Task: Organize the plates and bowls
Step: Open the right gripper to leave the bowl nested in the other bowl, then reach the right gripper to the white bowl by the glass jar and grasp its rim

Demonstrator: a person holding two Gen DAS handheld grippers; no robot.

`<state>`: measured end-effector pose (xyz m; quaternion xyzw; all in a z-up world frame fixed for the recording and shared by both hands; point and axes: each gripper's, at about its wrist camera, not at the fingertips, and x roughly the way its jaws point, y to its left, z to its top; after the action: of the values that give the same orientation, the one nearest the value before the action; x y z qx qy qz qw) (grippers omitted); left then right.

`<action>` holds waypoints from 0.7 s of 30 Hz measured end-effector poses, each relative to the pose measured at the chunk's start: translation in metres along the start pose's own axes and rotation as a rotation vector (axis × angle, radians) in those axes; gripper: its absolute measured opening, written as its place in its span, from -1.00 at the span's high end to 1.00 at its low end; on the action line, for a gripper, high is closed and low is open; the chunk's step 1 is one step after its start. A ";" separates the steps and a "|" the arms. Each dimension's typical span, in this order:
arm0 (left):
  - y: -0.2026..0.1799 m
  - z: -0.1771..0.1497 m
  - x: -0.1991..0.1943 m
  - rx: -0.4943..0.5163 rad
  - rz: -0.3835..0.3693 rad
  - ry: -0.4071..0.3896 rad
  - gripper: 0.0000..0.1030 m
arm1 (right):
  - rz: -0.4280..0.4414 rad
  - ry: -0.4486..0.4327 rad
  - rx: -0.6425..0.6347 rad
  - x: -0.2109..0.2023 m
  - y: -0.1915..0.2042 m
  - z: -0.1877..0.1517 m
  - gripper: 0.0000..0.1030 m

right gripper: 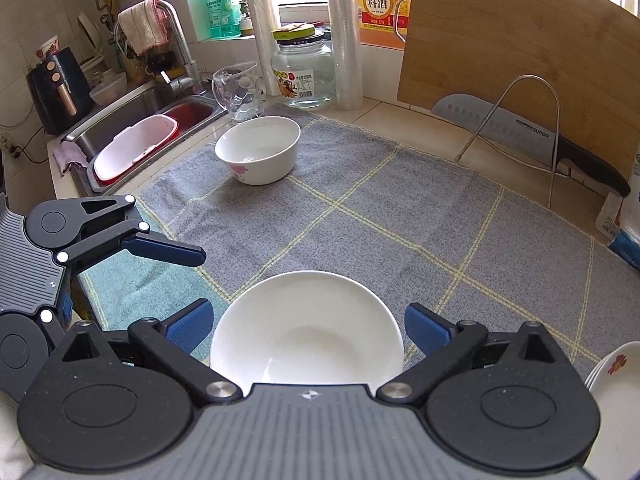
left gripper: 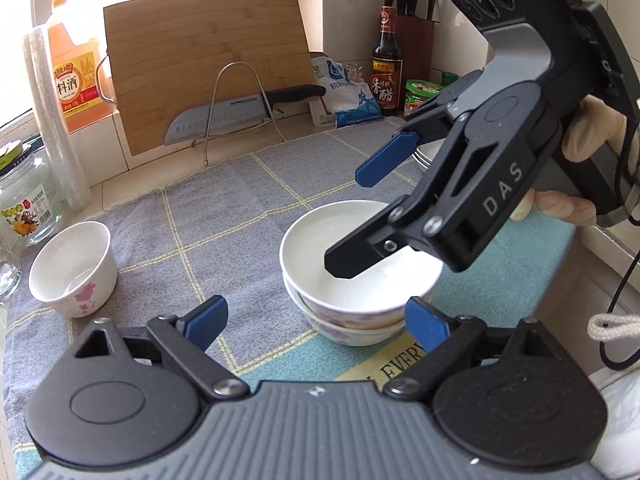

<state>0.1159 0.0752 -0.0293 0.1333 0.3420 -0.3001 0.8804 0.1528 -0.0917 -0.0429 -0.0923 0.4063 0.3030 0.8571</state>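
A home kitchen: sink [right gripper: 132,120], knife block [left gripper: 412,24], cutting board [left gripper: 208,68], condiment bottles [left gripper: 386,68].

Each of the two handheld tongs has a grey ribbed housing with a small white diamond mark at its front edge, flanked by two round black discs. From these run black linkage arms fixed with silver screw heads, ending in blue ribbed pads. The left tongs [left gripper: 316,320] and the right tongs [right gripper: 308,330] look alike from their own cameras. Seen from the side, the right tongs [left gripper: 362,216] carry white letters "DAS" on a black body, a grey bracket above, a camera block with two round lenses, a thin black cable and a looped beige cord. The hand [left gripper: 592,136] on the grip wears a pale glove.
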 end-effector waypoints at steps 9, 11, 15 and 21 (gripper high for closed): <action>0.046 -0.014 -0.015 -0.078 0.131 -0.010 -0.85 | 0.016 -0.007 -0.060 0.017 0.023 0.026 -1.00; 0.058 -0.017 -0.016 -0.101 0.160 -0.014 -0.85 | 0.019 -0.005 -0.075 0.023 0.030 0.033 -1.00; 0.081 -0.025 -0.015 -0.143 0.199 -0.021 -0.85 | 0.022 0.002 -0.101 0.036 0.040 0.047 -1.00; 0.113 -0.036 -0.006 -0.189 0.266 -0.031 -0.85 | 0.012 0.013 -0.136 0.053 0.052 0.070 -1.00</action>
<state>0.1642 0.1821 -0.0481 0.0894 0.3342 -0.1492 0.9263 0.1926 0.0020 -0.0321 -0.1496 0.3908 0.3344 0.8445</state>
